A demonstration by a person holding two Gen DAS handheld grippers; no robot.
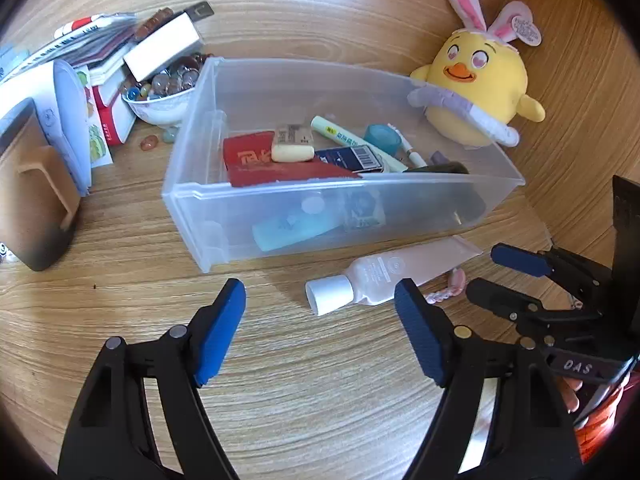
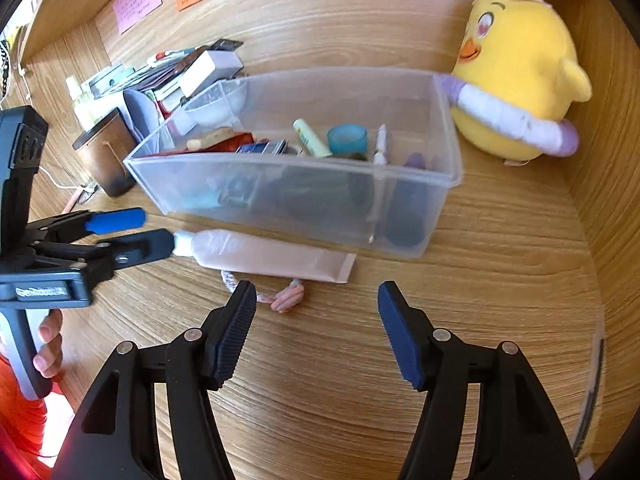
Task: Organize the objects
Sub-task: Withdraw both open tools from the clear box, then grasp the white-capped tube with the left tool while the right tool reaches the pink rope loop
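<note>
A pale pink tube (image 1: pixel 392 272) with a white cap (image 1: pixel 329 295) lies on the wooden desk in front of a clear plastic bin (image 1: pixel 192 200). My left gripper (image 1: pixel 320 286) is open, and the cap sits just beyond its fingertips without touching the pads. A pink braided hair tie (image 2: pixel 282 299) lies beside the tube (image 2: pixel 272 256). Just short of that tie, my right gripper (image 2: pixel 318 292) is open and holds nothing. The bin (image 2: pixel 400 216) holds a red booklet (image 1: pixel 256 160), an eraser (image 1: pixel 292 144), a highlighter, a blue tape roll (image 2: pixel 347 139) and pens.
A yellow plush chick (image 1: pixel 480 80) with bunny ears leans at the bin's far right corner. Left of the bin are a bowl of marbles (image 1: pixel 164 92), a brown mug (image 1: pixel 36 200) and stacked boxes and papers. Sticky notes (image 2: pixel 138 0) hang on the back panel. A wooden side wall closes the right.
</note>
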